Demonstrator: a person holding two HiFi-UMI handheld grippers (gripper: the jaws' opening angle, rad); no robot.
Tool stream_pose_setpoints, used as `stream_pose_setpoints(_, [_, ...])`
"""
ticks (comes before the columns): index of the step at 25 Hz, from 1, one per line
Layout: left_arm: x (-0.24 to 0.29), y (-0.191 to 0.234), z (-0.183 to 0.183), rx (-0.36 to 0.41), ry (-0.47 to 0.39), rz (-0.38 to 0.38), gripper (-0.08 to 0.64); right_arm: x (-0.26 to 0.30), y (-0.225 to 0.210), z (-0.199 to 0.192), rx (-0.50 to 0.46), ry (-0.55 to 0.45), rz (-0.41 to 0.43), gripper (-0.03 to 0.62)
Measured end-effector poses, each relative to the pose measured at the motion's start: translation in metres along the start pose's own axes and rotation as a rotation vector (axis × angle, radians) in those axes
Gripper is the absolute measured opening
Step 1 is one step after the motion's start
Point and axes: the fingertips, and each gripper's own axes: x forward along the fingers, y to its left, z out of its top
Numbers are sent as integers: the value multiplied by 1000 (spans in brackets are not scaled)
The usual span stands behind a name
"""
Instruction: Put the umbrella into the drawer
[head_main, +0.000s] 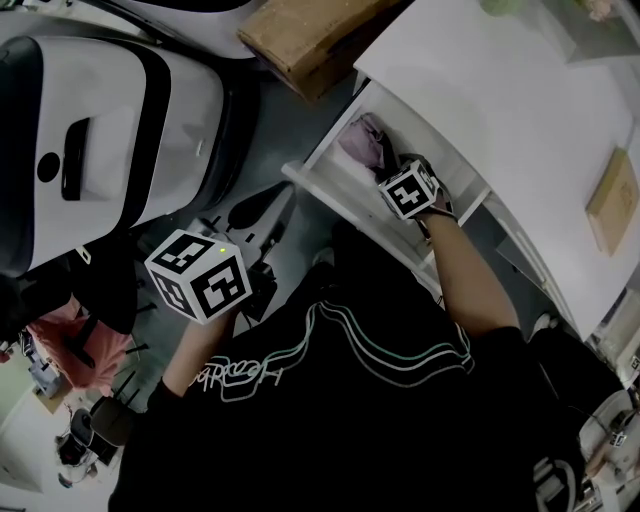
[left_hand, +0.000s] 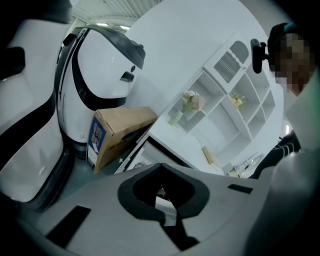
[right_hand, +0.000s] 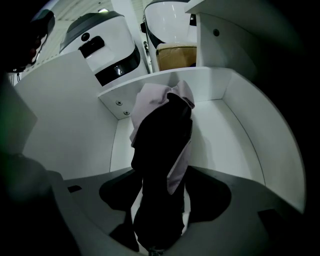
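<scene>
Two claws show. Left claw (left_hand: 162, 175) is shut and empty, well apart from the drawer (right_hand: 240, 130). Right claw (right_hand: 160, 175) points down into the drawer, its jaws wide and seemingly loose around the folded umbrella (right_hand: 162, 135). The umbrella lies lengthwise toward the back wall.

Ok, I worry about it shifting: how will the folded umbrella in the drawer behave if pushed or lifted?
The umbrella is probably stiff along its length, yet its loose lilac fabric folds look floppy and could snag. Being long and rounded, it may roll toward a wall of the drawer.
</scene>
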Motion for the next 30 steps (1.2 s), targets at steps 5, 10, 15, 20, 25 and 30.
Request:
stream_pose_setpoints(5, [-5,-2,-1,13,4,-15,20,-10,1,1,14,-26,-12,261])
stream_pose_setpoints(10, [-10,-14,-5,36,5,-39,20,-39,7,-2,47,-78,-4,262])
stream_pose_setpoints(15, [-21,-34,-6,67,-9,-85,20,-96,16,10,78,-188,-7,261])
stream_pose_setpoints(20, [-36,-63,-13,113,-17,-145,20,-180,37,20,107,-343,-24,261])
stream_pose_setpoints(25, [-61,-103,-21,175,-28,-226,20,-275,73,28,207,-578,-9,198])
stream_pose_setpoints(30, [-87,-145,-29,247,-39,-320,20,-347,125,25,290,-813,88,123])
